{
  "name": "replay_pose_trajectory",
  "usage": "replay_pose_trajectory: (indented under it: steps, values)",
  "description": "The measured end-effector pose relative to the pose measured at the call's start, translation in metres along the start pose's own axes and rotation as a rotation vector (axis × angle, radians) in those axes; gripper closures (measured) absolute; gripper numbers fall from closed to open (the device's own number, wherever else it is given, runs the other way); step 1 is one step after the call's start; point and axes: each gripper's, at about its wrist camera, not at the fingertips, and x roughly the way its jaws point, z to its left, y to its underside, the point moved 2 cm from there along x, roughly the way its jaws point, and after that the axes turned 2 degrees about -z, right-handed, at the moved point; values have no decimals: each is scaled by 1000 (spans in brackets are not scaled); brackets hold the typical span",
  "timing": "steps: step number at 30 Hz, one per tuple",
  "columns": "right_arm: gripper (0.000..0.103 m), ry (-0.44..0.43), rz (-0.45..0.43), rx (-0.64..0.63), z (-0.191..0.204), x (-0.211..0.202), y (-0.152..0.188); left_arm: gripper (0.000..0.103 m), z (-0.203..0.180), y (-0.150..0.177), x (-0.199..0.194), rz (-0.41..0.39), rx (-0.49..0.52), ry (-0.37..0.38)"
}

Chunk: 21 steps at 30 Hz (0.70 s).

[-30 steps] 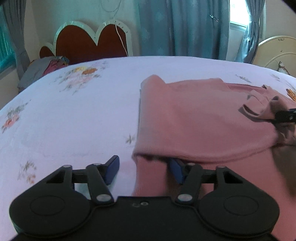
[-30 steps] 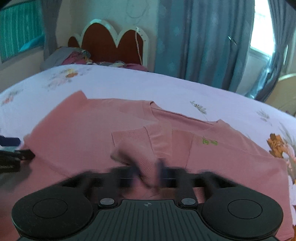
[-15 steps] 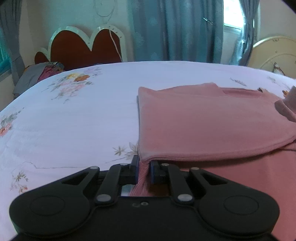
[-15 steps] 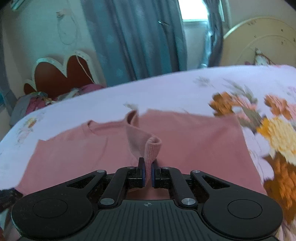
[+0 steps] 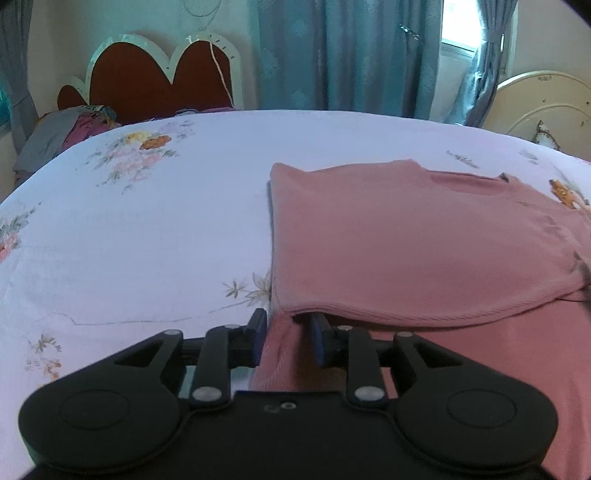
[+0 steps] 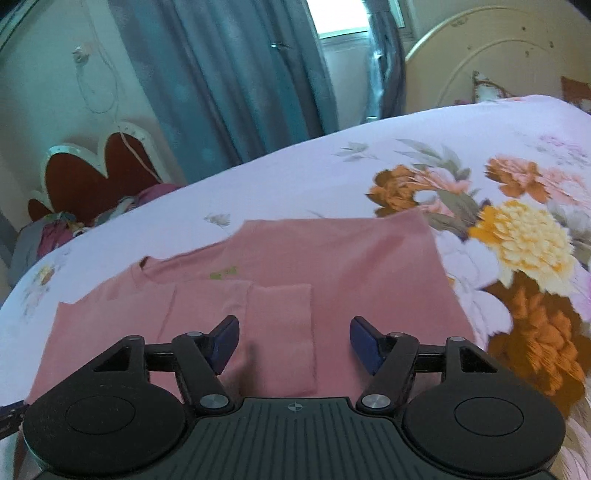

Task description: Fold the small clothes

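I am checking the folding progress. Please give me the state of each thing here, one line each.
Shirt: lying on the bed, partly folded, left side turned over the body.
Sleeve: folded in, lying flat on the shirt.
Left gripper: jaws just opening, shirt edge between them, pads apart.
Right gripper: open, just released, nothing held.
Bed: covered with a flowered sheet.

Stood around a bed spread with a pale lilac floral sheet. Behind the bed, a pale wall and a scalloped red headboard edged in white. Right of the headboard, hung blue-grey curtains. Further right, a bright window let in daylight. Right of the window, a cream rounded board.
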Motion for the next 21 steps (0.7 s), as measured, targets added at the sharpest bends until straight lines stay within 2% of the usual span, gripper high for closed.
replay_pose_trajectory:
  steps: [4, 6, 8, 9, 13, 14, 15, 18, 21]
  values:
    - [37, 1, 39, -15, 3, 28, -4, 74, 4, -9, -9, -21, -42, 21]
    - [37, 11, 53, -14, 4, 42, -5, 69, 7, -18, -7, -30, -68, 28]
    - [39, 14, 69, -9, 7, 52, -6, 60, 7, -29, 2, -40, -70, 25]
    - [49, 9, 72, -11, 10, 54, -5, 59, 7, -35, 9, -49, -64, 15]
    - [74, 4, 83, -42, 21, 57, 0, 59, 11, -60, 45, -34, -97, 9]
    - [85, -10, 86, -37, 23, 56, 1, 59, 11, -65, 54, -24, -107, 12]
    - [93, -22, 85, -38, 24, 55, 1, 59, 12, -68, 63, -15, -116, 12]
    - [94, -24, 28, -93, 32, 43, 0, 59, 13, -78, 86, 10, -145, 12]
    - [95, 31, -61, -134, 28, 26, -4, 59, 12, -81, 96, 10, -150, 11]
